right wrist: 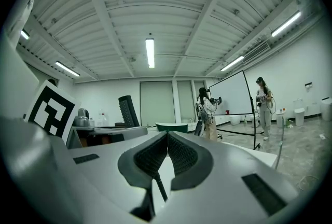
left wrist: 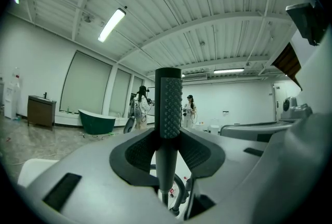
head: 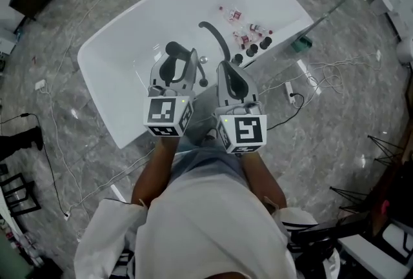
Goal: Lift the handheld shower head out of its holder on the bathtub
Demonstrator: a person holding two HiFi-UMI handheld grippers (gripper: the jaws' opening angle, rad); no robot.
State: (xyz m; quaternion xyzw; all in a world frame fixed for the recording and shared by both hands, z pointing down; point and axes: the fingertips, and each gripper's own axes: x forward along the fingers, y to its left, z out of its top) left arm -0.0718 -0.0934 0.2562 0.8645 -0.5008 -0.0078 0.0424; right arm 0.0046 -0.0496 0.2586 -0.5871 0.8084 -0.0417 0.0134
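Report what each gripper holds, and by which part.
Left gripper: shower head, gripped on its handle just below the dimpled face. Right gripper: jaws together, apparently empty.

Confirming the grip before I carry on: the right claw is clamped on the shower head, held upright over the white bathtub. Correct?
No: it is the left claw that is clamped on the shower head, held upright over the white bathtub. The left gripper view shows its dark dimpled handle between the pads.
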